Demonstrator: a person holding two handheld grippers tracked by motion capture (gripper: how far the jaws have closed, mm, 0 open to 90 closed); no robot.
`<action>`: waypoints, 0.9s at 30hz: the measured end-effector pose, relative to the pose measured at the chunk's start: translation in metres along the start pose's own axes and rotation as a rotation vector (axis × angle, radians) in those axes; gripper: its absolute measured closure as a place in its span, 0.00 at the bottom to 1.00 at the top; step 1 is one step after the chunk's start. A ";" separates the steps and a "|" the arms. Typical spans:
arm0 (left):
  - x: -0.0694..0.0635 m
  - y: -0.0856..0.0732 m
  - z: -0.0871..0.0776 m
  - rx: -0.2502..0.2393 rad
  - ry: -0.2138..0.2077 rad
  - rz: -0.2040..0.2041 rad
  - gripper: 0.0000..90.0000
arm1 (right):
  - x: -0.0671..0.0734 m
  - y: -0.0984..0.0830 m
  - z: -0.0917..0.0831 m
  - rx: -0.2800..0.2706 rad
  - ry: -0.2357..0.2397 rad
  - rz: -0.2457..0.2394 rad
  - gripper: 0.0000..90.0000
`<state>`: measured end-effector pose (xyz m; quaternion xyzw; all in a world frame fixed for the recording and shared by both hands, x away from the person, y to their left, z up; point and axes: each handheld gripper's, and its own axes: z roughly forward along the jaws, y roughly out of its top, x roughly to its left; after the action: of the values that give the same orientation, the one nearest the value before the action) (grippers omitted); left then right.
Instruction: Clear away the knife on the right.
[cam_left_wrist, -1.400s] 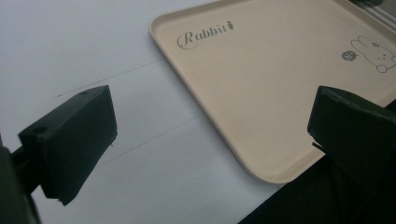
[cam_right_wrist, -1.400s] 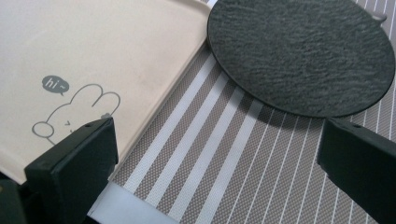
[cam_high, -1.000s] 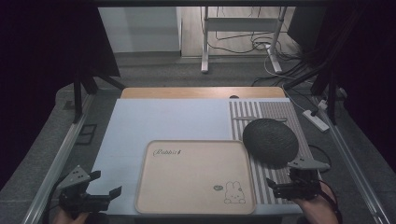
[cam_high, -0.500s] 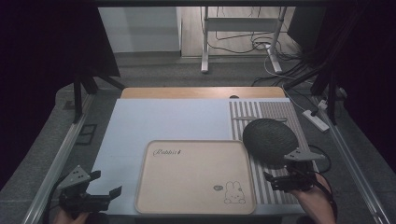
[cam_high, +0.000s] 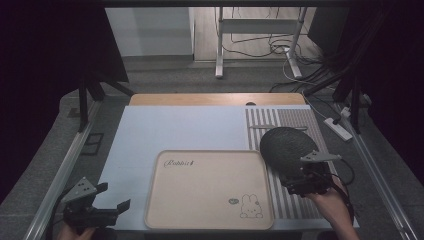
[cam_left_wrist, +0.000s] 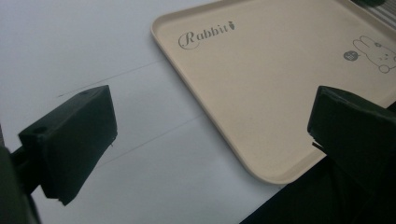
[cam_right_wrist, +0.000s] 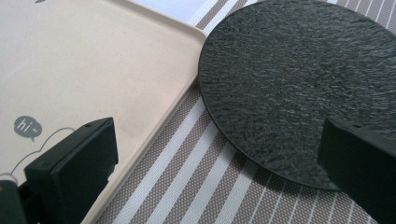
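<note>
Two grippers, left gripper (cam_high: 102, 210) and right gripper (cam_high: 305, 181), hover wide-jawed over a pale table (cam_high: 180, 130); beige tray (cam_high: 210, 187) touches the striped mat (cam_high: 295, 125) bearing a slate plate (cam_high: 285, 145).

Beige rabbit-print tray (cam_high: 210, 190) on white tabletop (cam_high: 165, 130); striped placemat (cam_high: 295, 120) just right of it. Power strip (cam_high: 339, 128), cables (cam_high: 260, 47) on floor beyond.
</note>
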<state>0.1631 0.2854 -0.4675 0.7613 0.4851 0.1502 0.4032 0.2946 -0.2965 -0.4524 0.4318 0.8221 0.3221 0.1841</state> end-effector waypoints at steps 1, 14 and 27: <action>0.000 0.000 0.000 0.001 0.000 0.000 0.02 | -0.002 0.002 0.003 0.004 0.001 0.002 0.00; 0.000 0.000 0.000 0.000 0.000 -0.001 0.02 | -0.015 0.015 0.023 0.011 -0.024 -0.004 0.00; 0.000 0.000 0.000 0.002 0.002 0.001 0.02 | -0.029 0.030 0.047 0.040 -0.022 -0.015 0.00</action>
<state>0.1632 0.2852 -0.4676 0.7616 0.4853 0.1509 0.4020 0.3558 -0.2900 -0.4648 0.4326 0.8295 0.2996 0.1870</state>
